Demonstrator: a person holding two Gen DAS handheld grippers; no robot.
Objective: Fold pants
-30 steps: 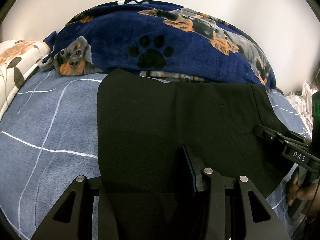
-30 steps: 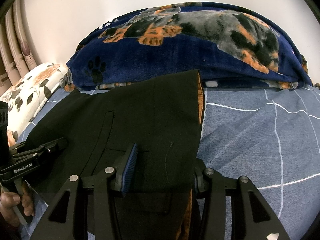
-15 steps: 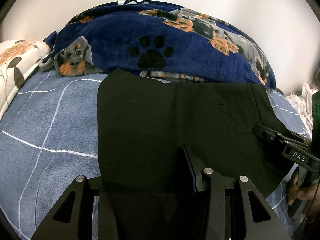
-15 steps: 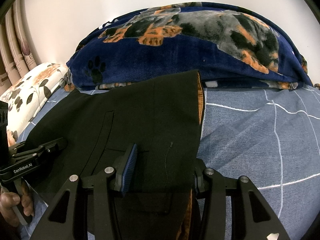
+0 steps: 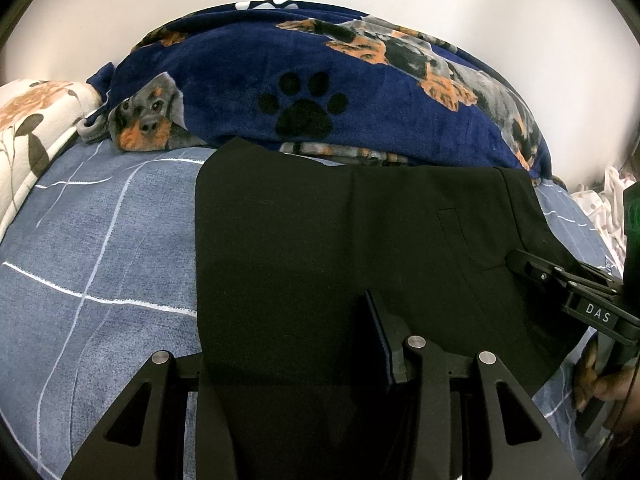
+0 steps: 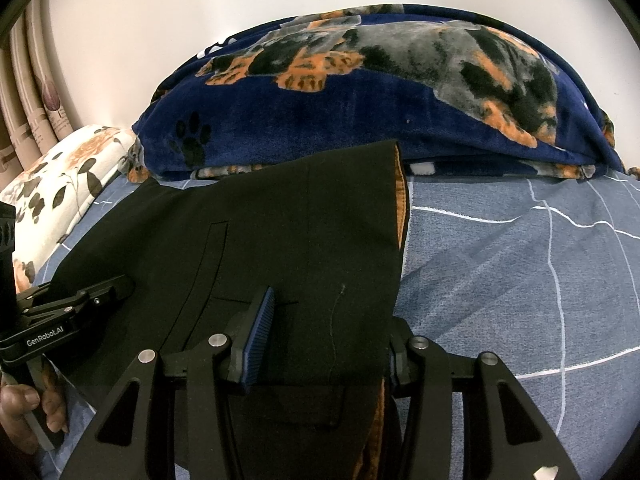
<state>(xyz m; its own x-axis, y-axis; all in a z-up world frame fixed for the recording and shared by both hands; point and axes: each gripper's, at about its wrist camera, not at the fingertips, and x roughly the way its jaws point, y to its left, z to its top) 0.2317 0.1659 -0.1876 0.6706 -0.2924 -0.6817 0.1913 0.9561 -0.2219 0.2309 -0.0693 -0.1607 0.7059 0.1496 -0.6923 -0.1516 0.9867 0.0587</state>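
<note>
Your black pants (image 5: 320,248) lie flat on the bed (image 5: 100,260), their near edge running up between both pairs of jaws. Soft and limp, they will sag, so hold the doubled edge. Left hand-held gripper (image 5: 288,344) and right hand-held gripper (image 6: 324,332) each clamp that cloth. The fabric hides each outer finger; legs are cut off below.

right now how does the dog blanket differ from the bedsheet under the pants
The dog blanket is deep navy plush printed with dogs and paw prints; the bedsheet is a paler denim blue crossed by thin white lines. The blanket sits heaped in a mound along the wall, while the sheet lies flat. The black pants lie on the sheet and only reach the blanket's lower edge. Both are blue bedding.
</note>
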